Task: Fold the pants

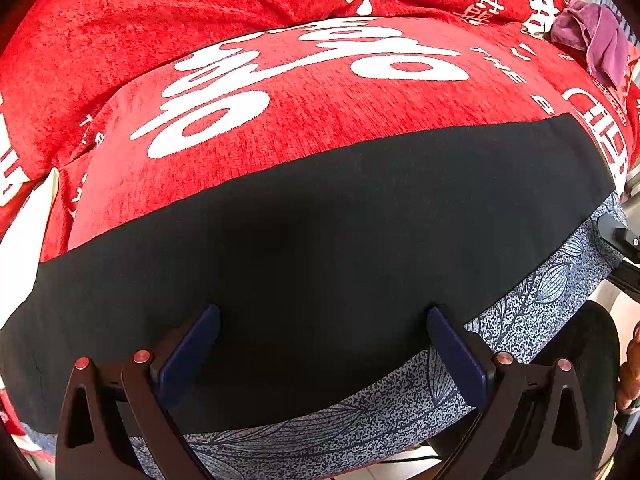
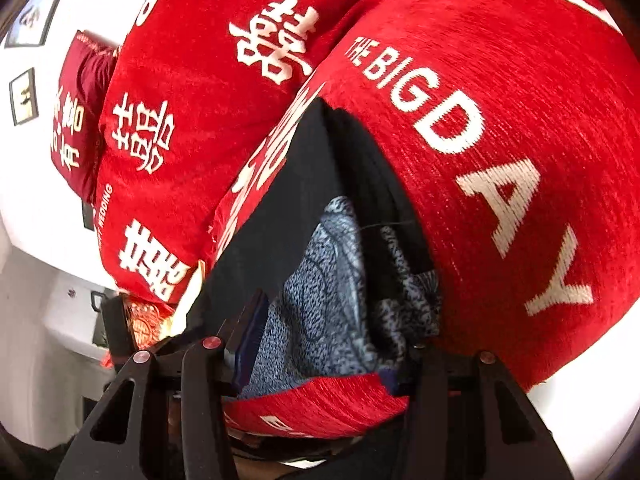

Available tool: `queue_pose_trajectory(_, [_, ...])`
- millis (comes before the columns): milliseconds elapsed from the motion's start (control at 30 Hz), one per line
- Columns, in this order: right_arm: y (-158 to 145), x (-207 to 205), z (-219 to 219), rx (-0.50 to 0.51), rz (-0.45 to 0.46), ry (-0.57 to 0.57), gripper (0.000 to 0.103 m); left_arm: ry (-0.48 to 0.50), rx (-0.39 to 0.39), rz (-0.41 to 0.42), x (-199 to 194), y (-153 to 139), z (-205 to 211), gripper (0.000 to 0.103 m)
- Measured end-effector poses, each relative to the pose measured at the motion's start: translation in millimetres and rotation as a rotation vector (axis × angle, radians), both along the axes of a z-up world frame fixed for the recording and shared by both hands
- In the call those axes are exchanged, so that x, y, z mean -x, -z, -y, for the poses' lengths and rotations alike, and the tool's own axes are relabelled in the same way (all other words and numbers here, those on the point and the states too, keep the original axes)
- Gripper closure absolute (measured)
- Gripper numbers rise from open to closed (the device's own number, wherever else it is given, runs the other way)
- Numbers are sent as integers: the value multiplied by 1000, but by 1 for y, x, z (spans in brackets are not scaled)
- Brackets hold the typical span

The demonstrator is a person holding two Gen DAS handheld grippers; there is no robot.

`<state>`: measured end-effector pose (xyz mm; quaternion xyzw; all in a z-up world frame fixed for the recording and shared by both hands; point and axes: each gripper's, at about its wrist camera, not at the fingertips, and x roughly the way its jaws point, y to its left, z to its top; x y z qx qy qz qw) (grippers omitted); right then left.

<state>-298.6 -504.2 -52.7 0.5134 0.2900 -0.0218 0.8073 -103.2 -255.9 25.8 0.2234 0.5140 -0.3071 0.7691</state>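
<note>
The pants (image 1: 320, 248) are black on the outside with a blue-grey leaf-patterned layer (image 1: 532, 300) showing along the near edge. They lie flat across a red sofa cover. My left gripper (image 1: 323, 316) is open, its blue pads (image 1: 200, 344) resting low over the black cloth and not pinching it. In the right wrist view the pants (image 2: 296, 208) run away from me along the cushion edge, with patterned cloth (image 2: 320, 304) bunched between my right gripper's fingers (image 2: 248, 340). The right gripper (image 2: 324, 344) looks closed in on this cloth; its right finger is mostly hidden.
The red sofa cover (image 1: 248, 128) with white lettering spreads behind the pants, and "THE BIG DAY" (image 2: 480, 152) shows on the seat cushion. A purple cloth (image 1: 596, 40) lies at the far right of the sofa. A dark red pillow (image 2: 76, 120) sits at the left.
</note>
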Motion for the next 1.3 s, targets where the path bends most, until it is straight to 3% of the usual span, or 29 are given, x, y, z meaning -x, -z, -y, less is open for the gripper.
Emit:
queue_pose_trajectory(67, [-4,-4,-2,14,13,-14,32,2,4,-9,-1,-1,-1,0])
queue_pose_trajectory(167, [-12,-11,-9,44,3,-22,26,-49,9,-47,-10,-8,-10,0])
queue_pose_trajectory(200, [-15,-12,-10,72,-13,-30,29,-78,25,-67,-15,-10,-17,0])
queue_pose_trajectory(233, [-22,-12,-15,131,-44,-25,55,-97,34,-78,-20,-11,-22,0])
queue_pose_trajectory(267, [-24,-12,-16,150,-54,-27,87,-120,32,-81,-25,-11,-27,0])
queue_pose_trajectory(400, [-49,-9,-34,255,-58,-7,87,-143,5,-53,-31,1,-39,0])
queue_pose_trajectory(567, [-115,-23,-70,498,-27,-44,88,-144,10,-63,-31,0,-40,0])
queue_pose_trajectory(767, [-183,-41,-131,824,5,-146,88,-251,131,-82,-50,-29,-89,0])
queue_pose_trajectory(900, [-215,-63,-193,1029,56,-245,88,-345,173,-108,-75,-28,-139,0])
queue_pose_trajectory(1000, [-221,-82,-242,1163,95,-336,88,-438,212,-160,-92,-17,-185,0])
queue_pose_trajectory(1133, [-205,-112,-308,1282,122,-484,88,-516,249,-190,-107,-8,-235,0])
queue_pose_trajectory(1300, [-151,-148,-377,1411,82,-659,88,-534,278,-196,-114,-3,-279,0])
